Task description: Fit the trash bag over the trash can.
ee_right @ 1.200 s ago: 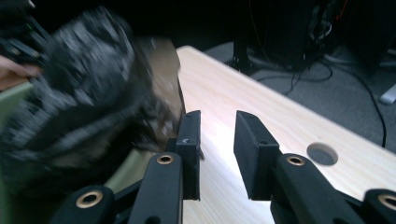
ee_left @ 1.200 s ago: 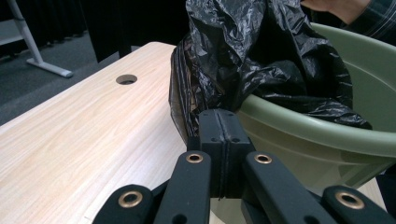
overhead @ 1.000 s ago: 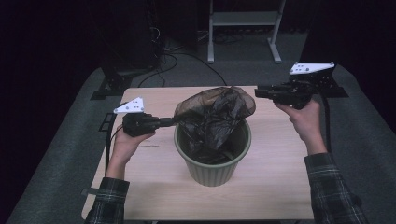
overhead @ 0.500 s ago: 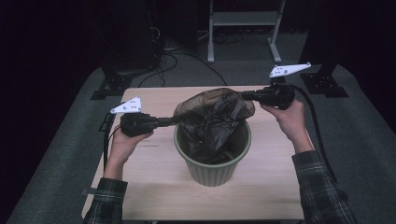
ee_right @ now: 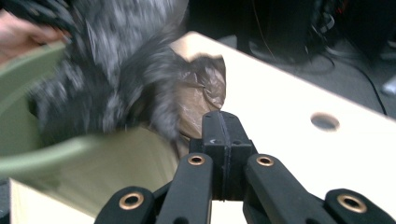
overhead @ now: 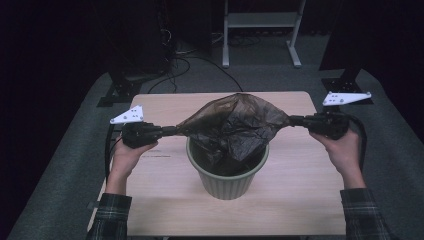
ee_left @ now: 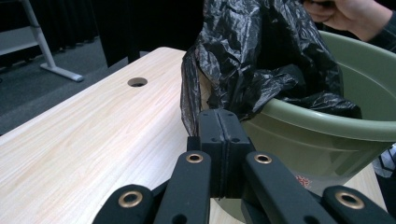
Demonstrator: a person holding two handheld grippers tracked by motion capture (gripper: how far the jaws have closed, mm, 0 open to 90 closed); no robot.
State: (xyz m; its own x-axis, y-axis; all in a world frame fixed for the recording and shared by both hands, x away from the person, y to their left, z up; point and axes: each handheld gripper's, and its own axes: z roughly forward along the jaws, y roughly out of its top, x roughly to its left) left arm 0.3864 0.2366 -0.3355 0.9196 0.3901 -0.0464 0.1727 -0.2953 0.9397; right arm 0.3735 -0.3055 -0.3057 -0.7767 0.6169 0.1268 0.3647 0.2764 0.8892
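Observation:
A black plastic bag (overhead: pixel 232 122) is stretched wide above a green round bin (overhead: pixel 227 182), and its lower part hangs inside the bin. My left gripper (overhead: pixel 176 131) is shut on the bag's left edge, level with the rim. My right gripper (overhead: pixel 292 120) is shut on the bag's right edge. In the left gripper view the closed jaws (ee_left: pixel 218 114) pinch a fold of the bag (ee_left: pixel 261 51) in front of the bin (ee_left: pixel 327 130). In the blurred right gripper view the closed jaws (ee_right: pixel 221 116) hold the bag (ee_right: pixel 130 84) beside the bin (ee_right: pixel 42 158).
The bin stands mid-way on a light wooden table (overhead: pixel 165 200) with a round cable hole (ee_left: pixel 137 82) near one corner. Grey carpet, cables and a white metal stand (overhead: pixel 260 30) lie beyond the far edge. The other hand (ee_left: pixel 348 14) is behind the bag.
My right gripper went in to the bag's right edge, then pulled out to the right and down, which stretched the bag wide over the bin. The left gripper stayed put.

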